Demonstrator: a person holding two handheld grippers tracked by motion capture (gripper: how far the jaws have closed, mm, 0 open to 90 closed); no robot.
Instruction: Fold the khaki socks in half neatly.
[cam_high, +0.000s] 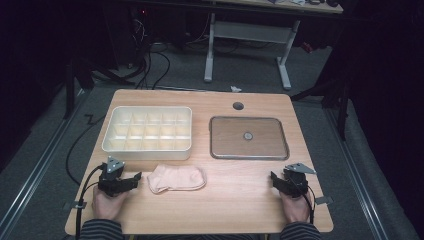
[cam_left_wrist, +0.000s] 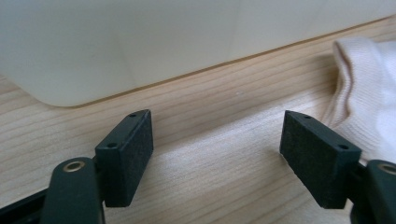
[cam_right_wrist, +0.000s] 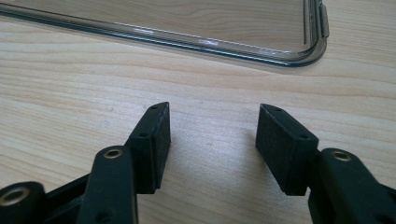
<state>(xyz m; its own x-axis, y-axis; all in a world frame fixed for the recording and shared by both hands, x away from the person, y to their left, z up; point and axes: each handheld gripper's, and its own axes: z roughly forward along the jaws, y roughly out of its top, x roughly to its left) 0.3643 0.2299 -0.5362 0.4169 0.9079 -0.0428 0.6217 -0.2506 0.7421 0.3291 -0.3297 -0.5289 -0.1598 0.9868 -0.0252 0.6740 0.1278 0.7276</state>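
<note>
The left gripper (cam_high: 134, 178) rests on the table (cam_high: 240, 200) with jaws wide apart, a pink sock (cam_high: 177, 178) just beside them. The right gripper (cam_high: 276, 179) is spread too, empty, near the clear lid (cam_high: 249, 137).

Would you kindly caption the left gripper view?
Open left hand-held gripper over wooden table, between cream plastic organiser box and pale pink sock.

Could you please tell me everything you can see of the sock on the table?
The sock is pale pink, a soft ribbed knit by its look, and short. It lies flat and slightly rumpled on the wooden table, near the front edge, just in front of the cream divided box without touching it. Its length runs sideways. The left gripper is open just beside one end; the left gripper view shows the sock's hemmed edge close to one jaw, though contact is unclear.
</note>
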